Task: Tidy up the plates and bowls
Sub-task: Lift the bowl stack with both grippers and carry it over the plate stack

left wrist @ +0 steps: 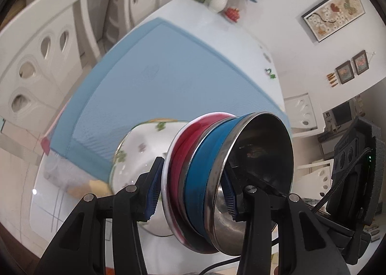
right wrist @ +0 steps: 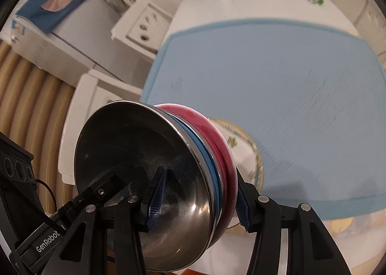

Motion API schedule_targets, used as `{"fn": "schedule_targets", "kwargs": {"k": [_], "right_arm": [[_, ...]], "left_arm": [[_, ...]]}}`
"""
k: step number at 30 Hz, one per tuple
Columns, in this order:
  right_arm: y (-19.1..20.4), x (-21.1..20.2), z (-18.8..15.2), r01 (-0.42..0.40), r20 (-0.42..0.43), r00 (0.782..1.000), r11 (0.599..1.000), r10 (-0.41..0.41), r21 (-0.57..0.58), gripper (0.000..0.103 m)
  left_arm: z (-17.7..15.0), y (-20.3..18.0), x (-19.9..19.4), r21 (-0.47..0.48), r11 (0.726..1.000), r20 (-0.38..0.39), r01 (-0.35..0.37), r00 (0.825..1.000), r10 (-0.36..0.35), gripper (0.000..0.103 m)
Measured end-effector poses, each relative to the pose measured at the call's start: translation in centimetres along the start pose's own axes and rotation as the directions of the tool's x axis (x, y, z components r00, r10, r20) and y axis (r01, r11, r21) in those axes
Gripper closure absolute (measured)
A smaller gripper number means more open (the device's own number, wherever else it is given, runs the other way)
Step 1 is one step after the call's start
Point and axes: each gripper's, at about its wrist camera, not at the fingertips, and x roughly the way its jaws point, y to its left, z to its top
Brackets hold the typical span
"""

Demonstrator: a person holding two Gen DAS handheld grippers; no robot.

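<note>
Both the left gripper (left wrist: 193, 188) and right gripper (right wrist: 200, 193) squeeze the stack of bowls (left wrist: 217, 178) tight — tip it too far and the flowery bowl (left wrist: 137, 154) might slip off.

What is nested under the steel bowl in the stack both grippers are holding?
Under the steel bowl sit a blue bowl, a red bowl, then a white floral bowl. Only their rims and sides show; their insides are covered.
</note>
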Motion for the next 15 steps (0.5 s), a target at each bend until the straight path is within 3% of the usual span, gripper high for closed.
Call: {"fn": "schedule_targets", "kwargs": {"k": [8, 15], "right_arm": [[0.0, 3.1, 0.1, 0.059, -0.057, 0.997, 0.996, -0.055, 0.071, 0.052], [-1.1, 4.4, 0.0, 0.104, -0.068, 0.993, 0.986, -0.096, 0.127, 0.052]], "left_arm": [[0.5, 2.6, 2.3, 0.03, 0.999, -0.097, 0.025, 0.995, -0.022, 0.062], [0.5, 3.0, 4.2, 0.07, 0.996, -0.136, 0.052, 0.99, -0.042, 0.062]]}}
